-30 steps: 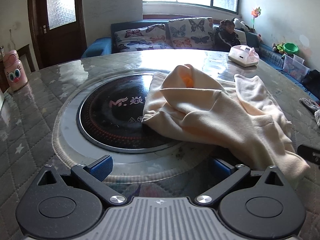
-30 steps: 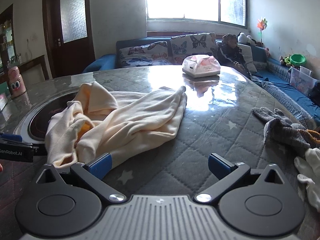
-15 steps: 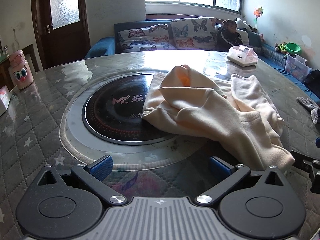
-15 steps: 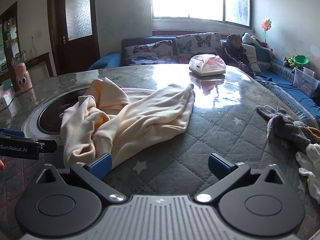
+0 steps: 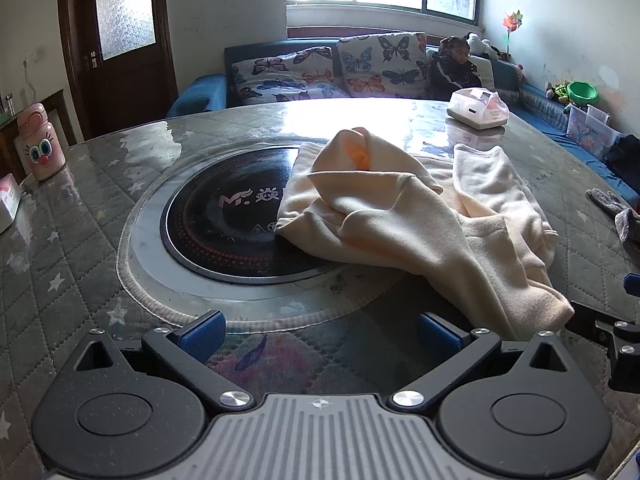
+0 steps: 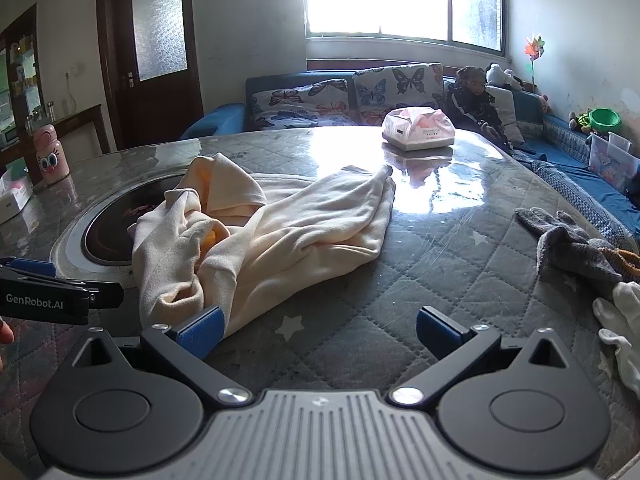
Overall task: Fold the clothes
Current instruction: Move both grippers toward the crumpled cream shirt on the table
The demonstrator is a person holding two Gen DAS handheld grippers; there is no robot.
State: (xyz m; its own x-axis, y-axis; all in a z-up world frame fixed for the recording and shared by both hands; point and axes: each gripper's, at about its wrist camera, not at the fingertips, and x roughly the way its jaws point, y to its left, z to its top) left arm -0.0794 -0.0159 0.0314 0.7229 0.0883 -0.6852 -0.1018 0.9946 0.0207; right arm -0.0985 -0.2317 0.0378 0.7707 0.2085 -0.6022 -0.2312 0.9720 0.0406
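The crumpled cream fleece garment (image 6: 276, 236) lies in a heap mid-table, one end draped over the round black inset cooktop (image 5: 224, 224). It probably needs spreading flat before any fold: take two separate edges, not bunched layers. The left gripper (image 5: 320, 330) and right gripper (image 6: 318, 330) both hover with jaws apart, holding nothing. The grey quilted star-pattern table cover (image 6: 440, 264) under glossy film looks slippery. Behind stand a butterfly-cushioned sofa (image 6: 348, 96), a pink tissue box (image 6: 418, 132) and grey knitwear (image 6: 568, 240)
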